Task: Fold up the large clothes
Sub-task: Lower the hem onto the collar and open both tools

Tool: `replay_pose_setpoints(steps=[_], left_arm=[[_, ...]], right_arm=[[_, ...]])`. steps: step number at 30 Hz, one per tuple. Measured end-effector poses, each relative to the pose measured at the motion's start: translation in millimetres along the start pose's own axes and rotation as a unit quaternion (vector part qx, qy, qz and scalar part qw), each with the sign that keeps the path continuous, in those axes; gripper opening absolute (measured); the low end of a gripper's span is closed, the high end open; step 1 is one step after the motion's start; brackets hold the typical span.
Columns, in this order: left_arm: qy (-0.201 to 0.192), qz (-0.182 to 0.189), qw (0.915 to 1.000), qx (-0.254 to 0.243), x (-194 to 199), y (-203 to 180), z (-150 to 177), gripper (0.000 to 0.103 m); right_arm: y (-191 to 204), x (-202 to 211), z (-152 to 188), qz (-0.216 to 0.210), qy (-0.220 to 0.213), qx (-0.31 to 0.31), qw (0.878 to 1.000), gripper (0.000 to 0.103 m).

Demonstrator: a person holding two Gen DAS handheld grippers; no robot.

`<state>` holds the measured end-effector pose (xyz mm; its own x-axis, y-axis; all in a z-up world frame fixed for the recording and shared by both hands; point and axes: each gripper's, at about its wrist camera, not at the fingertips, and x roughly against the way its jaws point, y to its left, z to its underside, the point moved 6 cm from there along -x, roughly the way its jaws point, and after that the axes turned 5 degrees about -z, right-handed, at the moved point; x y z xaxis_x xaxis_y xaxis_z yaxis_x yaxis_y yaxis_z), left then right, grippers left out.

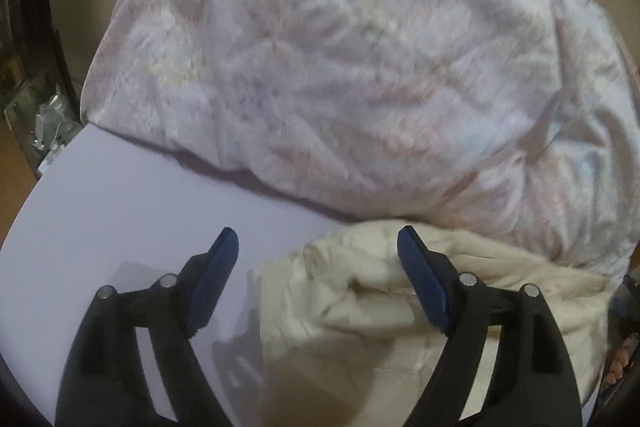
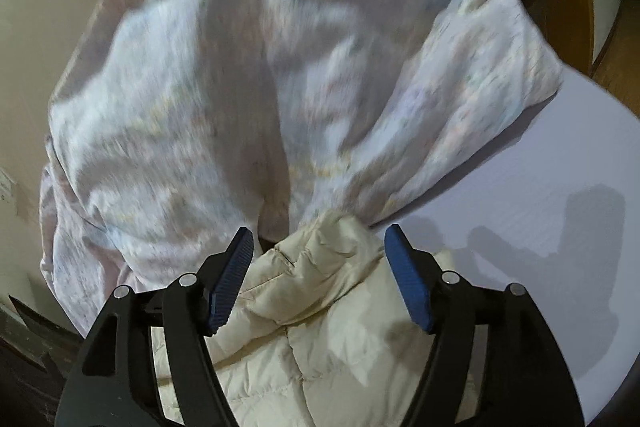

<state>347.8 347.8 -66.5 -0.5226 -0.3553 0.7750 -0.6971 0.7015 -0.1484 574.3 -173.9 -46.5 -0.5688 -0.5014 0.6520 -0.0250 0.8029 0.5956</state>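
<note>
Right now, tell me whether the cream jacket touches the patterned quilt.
Touching: right wrist view shows the cream jacket tucked under the patterned quilt edge.

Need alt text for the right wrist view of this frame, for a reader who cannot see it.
The right gripper stands open over a cream quilted jacket on a white table, its blue pads either side of a raised fold without pressing it. Behind lies a large pale patterned cloth, blurred, its edge resting on the jacket.

jacket [image 2: 320, 327] on table [image 2: 540, 167] | bedding heap [image 2: 260, 87] behind, touching it
</note>
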Motion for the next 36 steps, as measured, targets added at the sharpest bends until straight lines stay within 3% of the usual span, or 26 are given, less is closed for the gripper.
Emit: replay_pose_setpoints(steps=[4,8,16,21,26,36], left_arm=[[-0.007,0.002,1.0,-0.004,19.8,2.4,-0.2,0.082],[-0.005,0.011,0.9994,-0.032,37.6,-12.1,14.3,0.084],[0.013,0.011,0.9958,-0.09,35.4,-50.1,48.1,0.084],[0.018,0.002,0.9957,-0.091,21.2,-55.8,55.2,0.084],[0.003,-0.03,0.9936,-0.109,7.8,-58.0,57.8,0.084],[0.001,-0.055,0.9926,-0.108,-11.4,-51.4,62.3,0.09]], right_arm=[[10.8,17.1,13.2,0.004,0.002,0.049,0.999,0.07],[32.8,17.3,42.4,0.01,0.031,0.109,0.993,0.07],[57.4,-0.8,82.5,0.046,0.066,0.179,0.98,0.07],[64.1,-16.1,95.4,0.07,0.065,0.201,0.975,0.07],[67.2,-33.1,103.5,0.094,0.055,0.219,0.97,0.071],[64.0,-48.2,114.7,0.114,0.045,0.235,0.964,0.077]])
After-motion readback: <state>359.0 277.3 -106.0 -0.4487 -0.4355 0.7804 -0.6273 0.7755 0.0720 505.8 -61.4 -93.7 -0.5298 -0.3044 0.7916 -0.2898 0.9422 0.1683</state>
